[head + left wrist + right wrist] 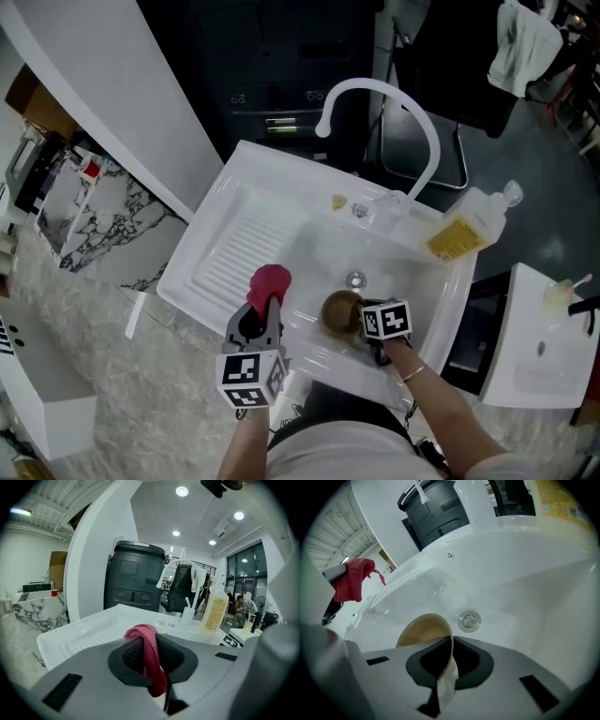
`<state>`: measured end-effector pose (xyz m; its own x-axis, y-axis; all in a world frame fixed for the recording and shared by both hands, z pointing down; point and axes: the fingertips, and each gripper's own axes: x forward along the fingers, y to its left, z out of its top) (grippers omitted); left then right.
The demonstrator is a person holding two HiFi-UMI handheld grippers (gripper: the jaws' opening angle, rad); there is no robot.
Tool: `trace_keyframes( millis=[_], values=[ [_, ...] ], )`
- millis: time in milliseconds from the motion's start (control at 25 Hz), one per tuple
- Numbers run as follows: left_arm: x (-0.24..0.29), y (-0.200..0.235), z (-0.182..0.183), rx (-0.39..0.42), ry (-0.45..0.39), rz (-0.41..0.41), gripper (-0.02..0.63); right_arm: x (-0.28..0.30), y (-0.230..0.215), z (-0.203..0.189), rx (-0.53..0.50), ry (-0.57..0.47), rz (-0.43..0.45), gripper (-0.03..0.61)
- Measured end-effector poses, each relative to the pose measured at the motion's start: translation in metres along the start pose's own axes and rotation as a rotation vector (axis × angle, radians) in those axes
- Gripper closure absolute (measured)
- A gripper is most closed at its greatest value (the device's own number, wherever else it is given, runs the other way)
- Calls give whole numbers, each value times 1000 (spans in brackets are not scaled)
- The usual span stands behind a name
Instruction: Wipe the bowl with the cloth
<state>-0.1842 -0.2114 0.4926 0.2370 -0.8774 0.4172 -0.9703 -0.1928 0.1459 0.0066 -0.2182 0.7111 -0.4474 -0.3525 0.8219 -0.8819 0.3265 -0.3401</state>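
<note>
A tan bowl lies in the white sink, just in front of the drain. My right gripper is shut on the bowl's rim, which runs between the two pads. A red cloth is pinched in my left gripper, held over the sink's left side above the ribbed drainer. In the right gripper view the cloth hangs at the upper left, apart from the bowl.
A curved white faucet rises behind the basin. A yellow soap bottle stands at the sink's right back corner. The ribbed drainer fills the sink's left part. A marble counter lies left, a white stand right.
</note>
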Motion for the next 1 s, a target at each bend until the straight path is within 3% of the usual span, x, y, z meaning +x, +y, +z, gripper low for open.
trace_keyframes(
  millis=[520,1000],
  values=[
    [-21,-43,24,31,-61,-92,569,-114,29,60,-102,-312,-93,561],
    [-52,-90,43,83,-129,-172,571,-224,48,80,-177,-542,-221,563]
  ],
)
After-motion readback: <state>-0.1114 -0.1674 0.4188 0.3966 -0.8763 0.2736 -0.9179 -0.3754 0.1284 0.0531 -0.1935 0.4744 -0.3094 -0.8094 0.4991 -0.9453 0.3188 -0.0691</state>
